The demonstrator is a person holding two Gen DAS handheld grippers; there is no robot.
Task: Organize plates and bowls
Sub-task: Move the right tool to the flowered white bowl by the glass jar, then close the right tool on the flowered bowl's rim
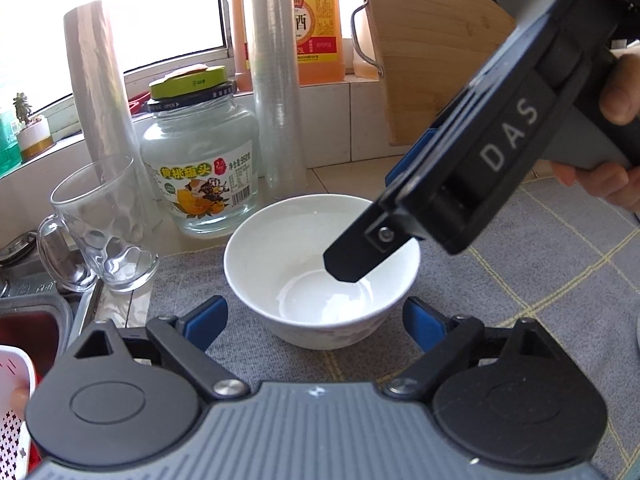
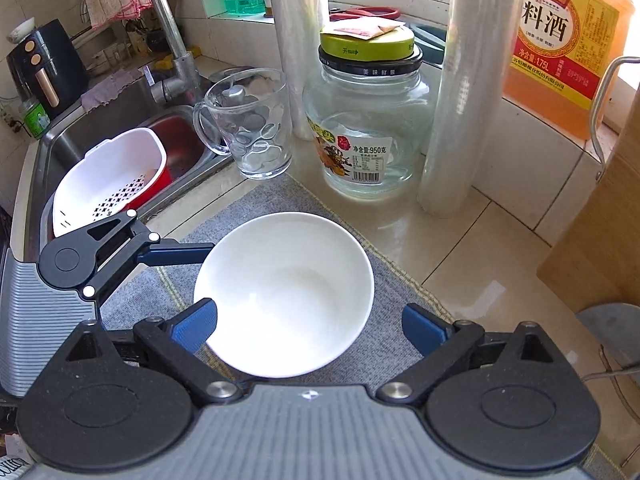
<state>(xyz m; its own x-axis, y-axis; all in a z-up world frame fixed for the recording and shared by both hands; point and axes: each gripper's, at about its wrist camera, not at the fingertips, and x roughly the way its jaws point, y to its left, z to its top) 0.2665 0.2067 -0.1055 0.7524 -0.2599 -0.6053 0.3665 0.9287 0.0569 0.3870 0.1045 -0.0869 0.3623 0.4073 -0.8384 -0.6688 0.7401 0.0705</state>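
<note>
Two grippers at one white bowl (image 2: 284,292), which sits upright on grey mat (image 2: 256,204) near jar (image 2: 366,120) and glass mug (image 2: 256,128). Left gripper (image 1: 316,320): jaws apart, bowl between, no contact visible. Right gripper (image 2: 310,328): jaws apart over bowl.

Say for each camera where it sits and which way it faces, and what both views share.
Left wrist: rides on the left hand-held gripper, facing down over the white bowl toward the window; shows the right hand-held gripper and a hand.
Right wrist: rides on the right hand-held gripper, tilted steeply down on the bowl, sink behind; shows the left hand-held gripper.
Shared: bowl, glass mug, jar, grey mat.
</note>
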